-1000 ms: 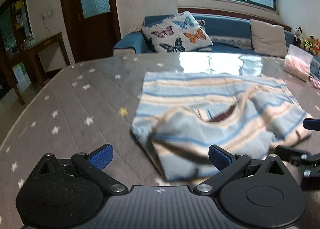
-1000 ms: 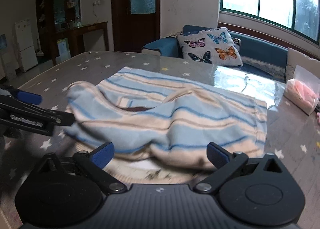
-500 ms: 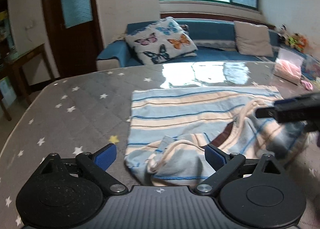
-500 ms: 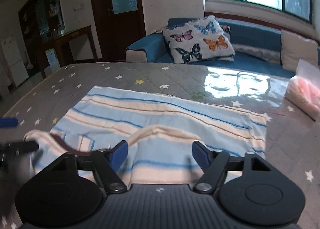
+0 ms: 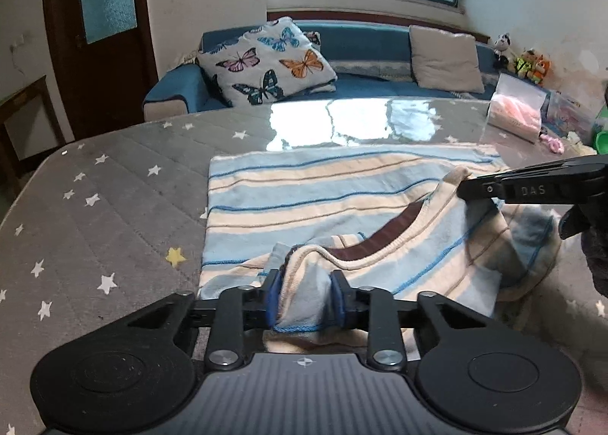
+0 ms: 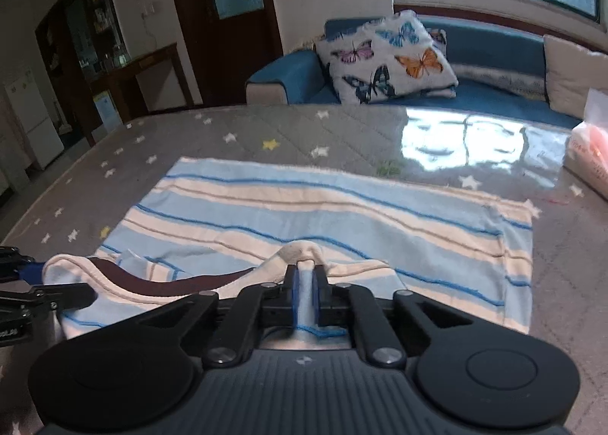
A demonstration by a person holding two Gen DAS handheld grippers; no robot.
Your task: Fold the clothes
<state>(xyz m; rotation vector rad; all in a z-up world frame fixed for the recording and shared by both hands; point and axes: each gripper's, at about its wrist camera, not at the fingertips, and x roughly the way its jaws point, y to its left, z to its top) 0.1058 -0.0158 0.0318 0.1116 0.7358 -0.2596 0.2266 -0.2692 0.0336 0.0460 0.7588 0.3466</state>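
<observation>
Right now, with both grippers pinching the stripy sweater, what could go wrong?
The left gripper pinches a thick bunch of the striped sweater, so extra layers may lift and crease the fold. The right gripper holds only a thin ridge, which might slip out. Uneven pulling could drag the sweater across the star-patterned table.

The surface [image 5: 114, 207] is covered in a grey quilted cloth with white stars and a few yellow ones, under a glossy clear sheet that mirrors the window at the far side. A blue, cream and brown striped garment [image 5: 323, 199] lies spread on it, its far edge flat, its near edge bunched. Toward the far right corner rests a clear bag of pink stuff [image 5: 516, 115], with small pink bits [image 5: 553, 146] just beside it
</observation>
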